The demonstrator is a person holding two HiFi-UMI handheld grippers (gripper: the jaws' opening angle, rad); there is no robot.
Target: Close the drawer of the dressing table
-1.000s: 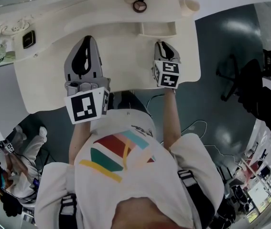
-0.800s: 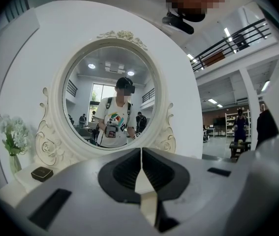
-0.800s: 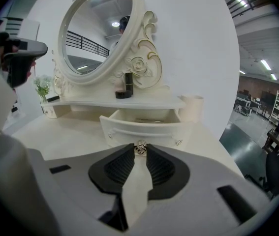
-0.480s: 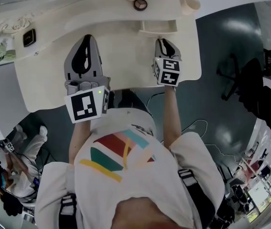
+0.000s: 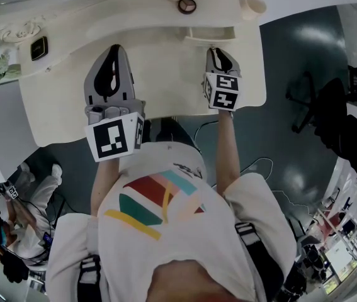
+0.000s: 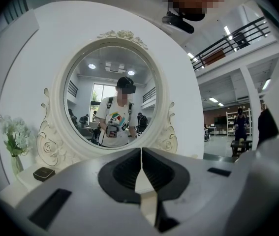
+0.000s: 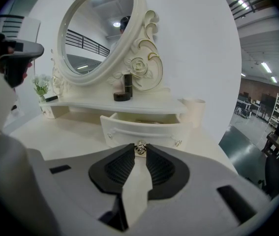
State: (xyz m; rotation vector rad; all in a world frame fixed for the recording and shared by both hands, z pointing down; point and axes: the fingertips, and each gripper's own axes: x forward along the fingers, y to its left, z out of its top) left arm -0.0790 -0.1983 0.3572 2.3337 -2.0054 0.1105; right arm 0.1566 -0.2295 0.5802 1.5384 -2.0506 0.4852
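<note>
Metal drawer knob (image 7: 140,148) between right tongs (image 7: 140,151)

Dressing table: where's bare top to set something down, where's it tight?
Free: tabletop between left gripper and right gripper, and the strip from left gripper towards the black box. Crowded: the open drawer, right gripper clamped on its knob.

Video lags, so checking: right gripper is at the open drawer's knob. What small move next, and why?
Probably push the right gripper straight toward the mirror: its jaws pinch the knob, and the drawer stands partly pulled out.
</note>
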